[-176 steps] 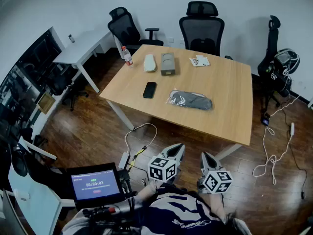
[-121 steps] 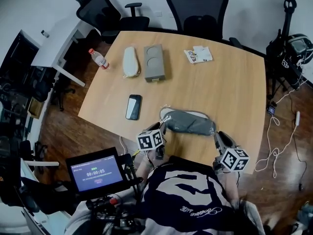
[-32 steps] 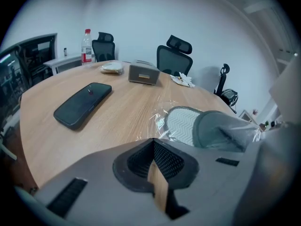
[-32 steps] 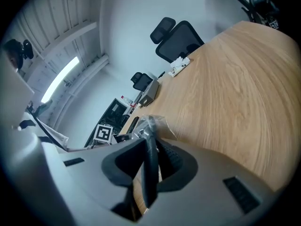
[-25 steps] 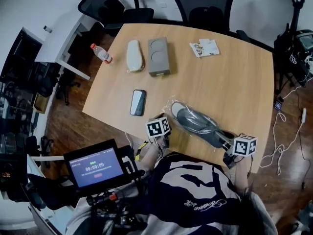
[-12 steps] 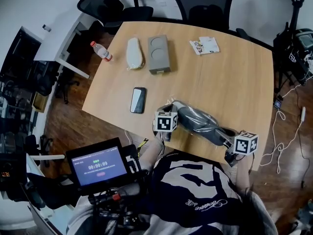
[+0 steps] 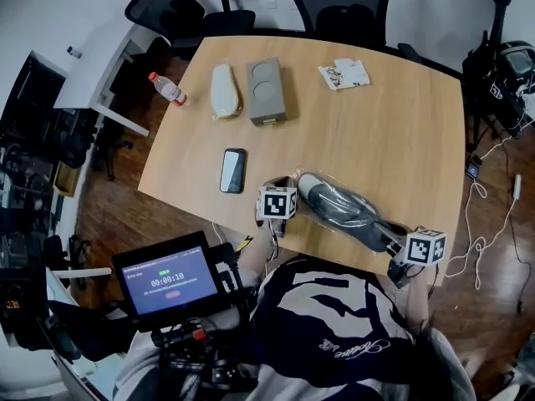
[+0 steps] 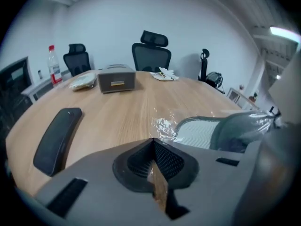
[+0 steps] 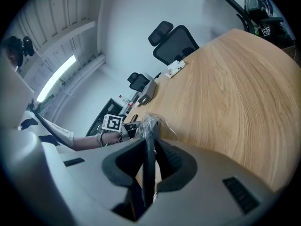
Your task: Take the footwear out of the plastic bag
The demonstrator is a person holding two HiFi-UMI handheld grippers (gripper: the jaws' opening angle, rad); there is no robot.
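Okay, shoe (image 7: 338, 207) first: it is grey, wrapped in the clear plastic bag (image 8: 162, 126), and lies slantwise along the near edge of the wooden table (image 7: 401, 140). Its open heel end points to my left and its toe to my right.

My right gripper (image 9: 150, 142) is on the toe end. The jaws are clamped on a thin dark edge of the bagged shoe, and crinkled film bunches up just past the tips. So that is a firm pinch on the bag with the toe inside it.

My left gripper (image 8: 153, 142) is at the other end with its jaws pressed together. The tips meet right at the bag's crumpled mouth, just beside the pale insole. Whether a bit of film is nipped between them, I cannot tell.

Moving outward, a black phone (image 7: 232, 170) lies flat on the table just left of my left gripper. Farther across the table a grey box (image 7: 266, 90) sits beside a pale wrapped packet (image 7: 224, 90). A bottle (image 7: 167, 88) with a red cap lies at the left corner, and some papers (image 7: 344, 73) lie near the far edge. A black office chair (image 7: 338, 7) stands behind the table.
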